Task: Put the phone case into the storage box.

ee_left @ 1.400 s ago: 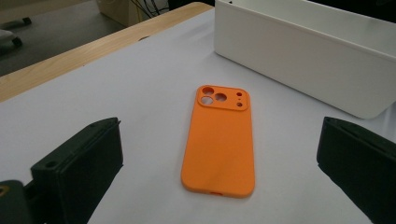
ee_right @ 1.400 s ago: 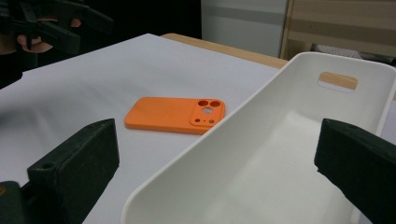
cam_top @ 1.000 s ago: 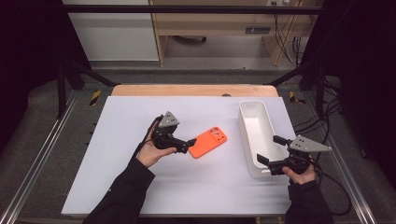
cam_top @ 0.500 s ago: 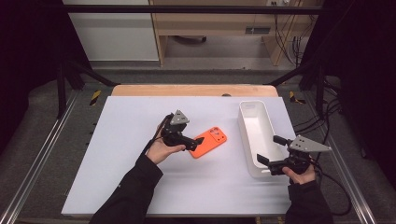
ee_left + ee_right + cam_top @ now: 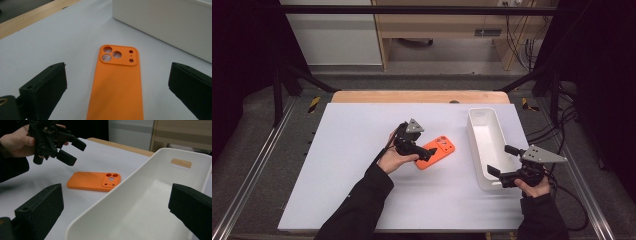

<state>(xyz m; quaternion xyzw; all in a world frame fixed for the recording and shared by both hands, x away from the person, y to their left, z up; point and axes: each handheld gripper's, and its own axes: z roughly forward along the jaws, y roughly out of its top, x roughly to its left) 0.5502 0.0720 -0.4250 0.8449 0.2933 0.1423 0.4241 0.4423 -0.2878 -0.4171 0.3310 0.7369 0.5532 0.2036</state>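
Since approx a sec ago, left gripper (image 5: 428,153) has slid right & a bit down, now over the near end of the orange phone case (image 5: 438,150); its jaws have just been closing a little, still wide apart, one each side of the case, not touching it. Case lies flat on the white table (image 5: 347,150), camera cutout toward the white bin (image 5: 486,145), just left of it. Right gripper (image 5: 498,163) hasn't moved: jaws apart, straddling the bin's near end, nothing held.
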